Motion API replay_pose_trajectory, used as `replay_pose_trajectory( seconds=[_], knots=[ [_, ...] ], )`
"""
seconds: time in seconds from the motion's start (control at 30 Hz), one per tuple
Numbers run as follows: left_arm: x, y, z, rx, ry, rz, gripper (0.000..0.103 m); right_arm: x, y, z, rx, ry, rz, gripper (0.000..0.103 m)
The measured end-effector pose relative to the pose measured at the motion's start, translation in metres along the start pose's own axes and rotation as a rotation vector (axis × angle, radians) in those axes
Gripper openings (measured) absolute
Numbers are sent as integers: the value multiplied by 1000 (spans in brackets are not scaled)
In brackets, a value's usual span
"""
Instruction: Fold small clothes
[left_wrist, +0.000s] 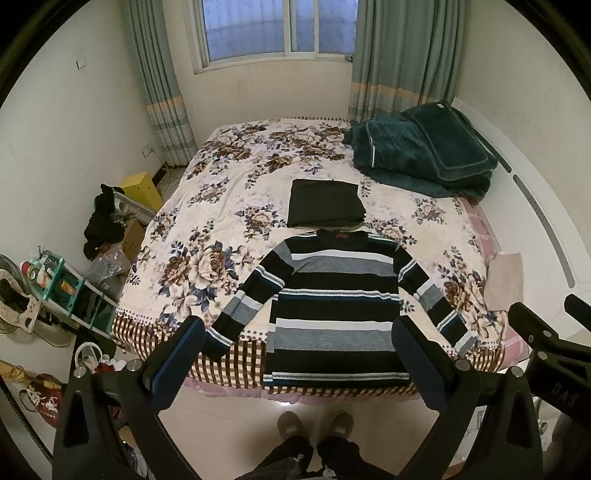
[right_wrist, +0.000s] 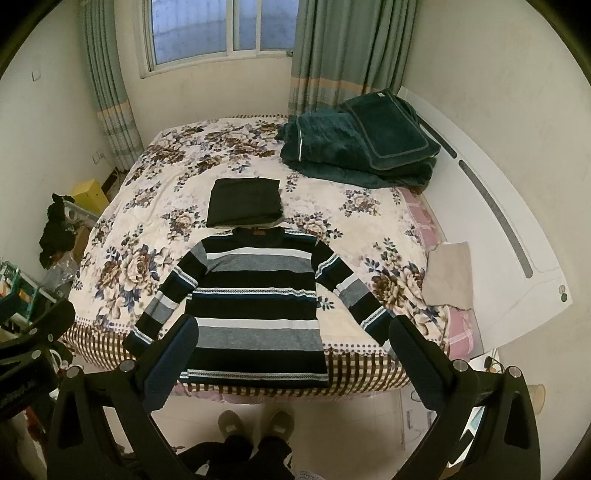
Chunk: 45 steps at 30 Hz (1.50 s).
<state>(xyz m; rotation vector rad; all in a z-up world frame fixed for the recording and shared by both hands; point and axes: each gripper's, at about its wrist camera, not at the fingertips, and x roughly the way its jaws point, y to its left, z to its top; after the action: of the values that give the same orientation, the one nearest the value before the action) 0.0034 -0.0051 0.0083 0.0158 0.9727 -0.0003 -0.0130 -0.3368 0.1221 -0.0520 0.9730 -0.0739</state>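
While both grippers gape, a striped sweater (left_wrist: 334, 306) lies flat on the floral bed (left_wrist: 207, 236).

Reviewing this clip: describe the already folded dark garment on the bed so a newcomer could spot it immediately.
Start at the bed with the floral cover. At its near edge a striped sweater lies spread flat, sleeves out. Just beyond the sweater's collar sits the folded dark garment: a plain, near-black rectangle, much smaller and flatter than the bulky teal blanket pile toward the headboard.
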Motion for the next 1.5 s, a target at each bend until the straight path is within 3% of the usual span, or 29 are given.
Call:
replay_pose_trajectory(
  seconds=[0.77, 1.1, 1.5],
  knots=[
    [-4, -5, 8, -1, -9, 1, 103, -9, -7, 21, 3, -7, 9, 103],
    [-3, -9, 11, -1, -14, 2, 103, -17, 7, 42, 1, -20, 11, 103],
    [-4, -13, 16, -3, -21, 4, 103, -17, 4, 36, 3, -24, 14, 103]
  ],
)
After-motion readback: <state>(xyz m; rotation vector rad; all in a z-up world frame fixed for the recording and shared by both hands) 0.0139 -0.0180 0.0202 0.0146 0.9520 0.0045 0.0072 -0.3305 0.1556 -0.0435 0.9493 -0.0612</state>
